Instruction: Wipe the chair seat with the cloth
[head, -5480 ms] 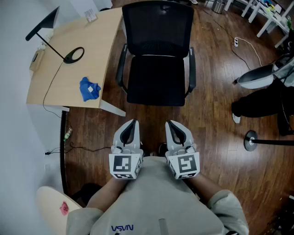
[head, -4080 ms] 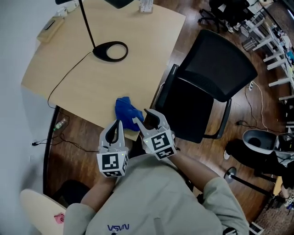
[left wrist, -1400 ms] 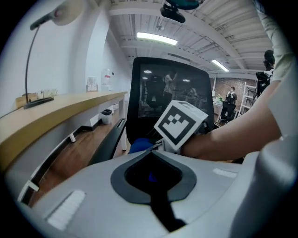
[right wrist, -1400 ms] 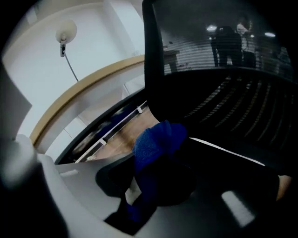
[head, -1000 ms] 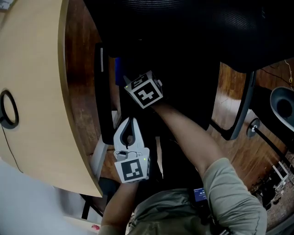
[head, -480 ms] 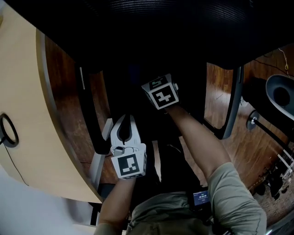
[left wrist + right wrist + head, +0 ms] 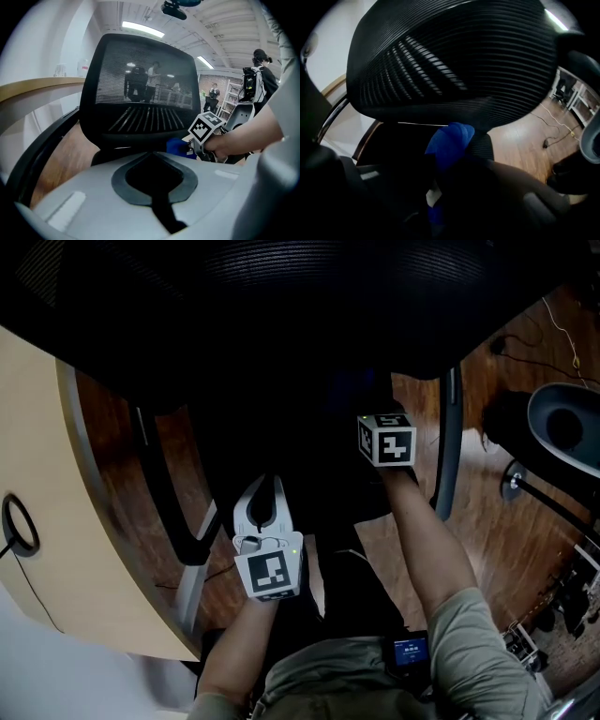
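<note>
Fingers (image 7: 518, 190) of right gripper (image 7: 443, 201) pinching cloth (image 7: 451, 140), above seat (image 7: 389, 147)

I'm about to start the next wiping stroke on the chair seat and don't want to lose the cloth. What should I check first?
1. Cloth clamped in the right gripper's fingers: ok, the blue cloth is bunched between them.
2. Cloth pressed on the chair seat: cannot tell, too dark there.
3. Left gripper out of the way: ok, it is shut, empty, held back near the person and apart from the cloth.
4. Room to stroke further right: not ok, the right gripper is close to the right-side armrest; probably stroke back left.
5. Seat free of other things: cannot tell, too dark.
</note>
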A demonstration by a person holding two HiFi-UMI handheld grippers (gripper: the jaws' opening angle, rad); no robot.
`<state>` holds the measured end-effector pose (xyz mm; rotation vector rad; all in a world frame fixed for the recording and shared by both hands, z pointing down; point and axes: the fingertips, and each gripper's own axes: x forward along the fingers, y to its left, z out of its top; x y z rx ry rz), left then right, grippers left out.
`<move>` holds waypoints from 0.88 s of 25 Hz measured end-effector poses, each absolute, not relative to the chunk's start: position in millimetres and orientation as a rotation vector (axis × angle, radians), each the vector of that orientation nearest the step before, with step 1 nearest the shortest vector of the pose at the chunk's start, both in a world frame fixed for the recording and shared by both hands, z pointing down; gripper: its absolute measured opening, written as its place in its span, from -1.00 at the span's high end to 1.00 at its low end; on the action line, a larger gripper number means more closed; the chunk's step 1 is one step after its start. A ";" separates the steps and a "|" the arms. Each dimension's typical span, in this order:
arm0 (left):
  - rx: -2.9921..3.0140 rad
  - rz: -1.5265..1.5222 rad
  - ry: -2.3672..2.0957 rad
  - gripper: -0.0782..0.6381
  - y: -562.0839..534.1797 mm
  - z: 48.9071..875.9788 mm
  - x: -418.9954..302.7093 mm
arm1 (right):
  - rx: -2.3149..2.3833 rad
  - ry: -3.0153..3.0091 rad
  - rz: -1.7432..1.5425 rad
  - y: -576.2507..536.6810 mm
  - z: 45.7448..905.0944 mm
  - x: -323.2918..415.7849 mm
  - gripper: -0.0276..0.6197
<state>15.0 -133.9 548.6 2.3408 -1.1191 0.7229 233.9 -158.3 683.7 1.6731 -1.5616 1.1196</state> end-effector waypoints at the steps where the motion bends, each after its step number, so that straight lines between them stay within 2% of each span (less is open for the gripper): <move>1: 2.344 0.727 -1.104 0.77 -129.6 551.5 21.4 | 1.704 -1.534 1.131 -150.5 683.8 247.3 0.59; 6: 2.358 0.716 -1.052 0.77 -110.6 566.2 55.8 | 1.809 -1.411 1.166 -116.7 686.7 298.2 0.59; 11: 2.366 0.707 -1.025 0.77 -96.9 576.2 72.2 | 1.816 -1.404 1.193 -100.6 701.3 302.1 0.60; 18: 2.310 0.658 -1.094 0.77 -89.4 571.0 41.1 | 1.865 -1.411 1.130 -103.8 693.0 293.4 0.60; 22: 2.327 0.722 -1.157 0.77 -84.7 560.4 6.4 | 1.816 -1.542 1.044 -119.8 668.5 242.5 0.60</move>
